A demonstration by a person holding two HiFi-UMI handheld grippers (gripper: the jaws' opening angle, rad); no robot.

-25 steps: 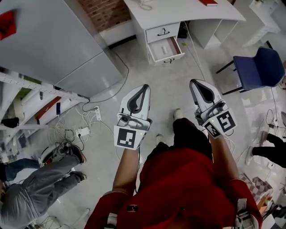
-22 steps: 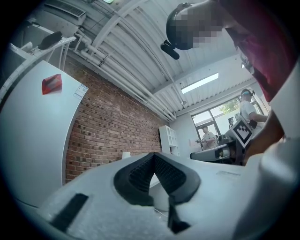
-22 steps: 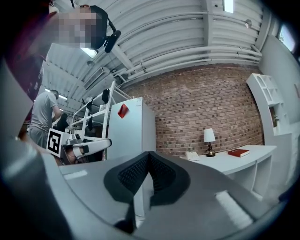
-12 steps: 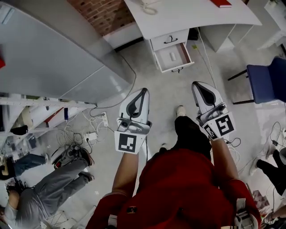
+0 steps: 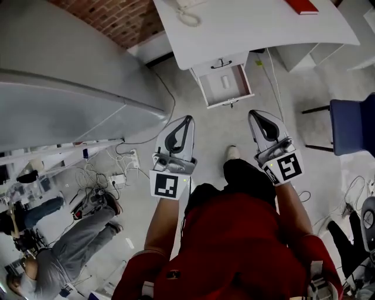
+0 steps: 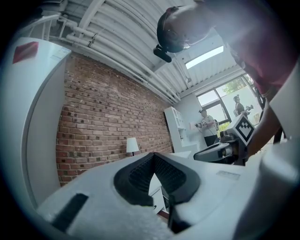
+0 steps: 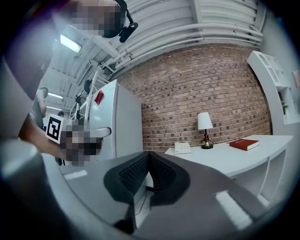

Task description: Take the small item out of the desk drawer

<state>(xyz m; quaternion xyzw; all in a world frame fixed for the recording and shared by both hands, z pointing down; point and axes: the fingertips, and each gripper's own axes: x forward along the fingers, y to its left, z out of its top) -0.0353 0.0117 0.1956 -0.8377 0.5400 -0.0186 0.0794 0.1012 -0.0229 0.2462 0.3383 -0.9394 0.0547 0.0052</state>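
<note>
Two grippers here and both are pinched fully closed on nothing: the left gripper [image 5: 187, 119] and right gripper [image 5: 254, 113] just hang side by side in front of the person's red top [image 5: 234, 246], above the floor and well short of the desk [image 5: 263, 26]. Each gripper's own view shows the ribbed pads meeting at the tips with only air between them. Over at the white desk, the lower drawer [image 5: 203, 92] is pulled open, and the small item [image 5: 225, 81], a pale little thing, lies inside it near the middle. The drawer above it [image 5: 221, 62] is closed. On the desktop there's a white phone [image 5: 186, 14] and a red book [image 5: 302, 6], and the right gripper view also catches a lamp [image 7: 203, 123] by the brick wall [image 7: 197, 89]. Blue chair [image 5: 353, 126] off to the right, and someone in grey [image 5: 70, 249] sits on the floor at the left near a tangle of cables [image 5: 108, 173].
</note>
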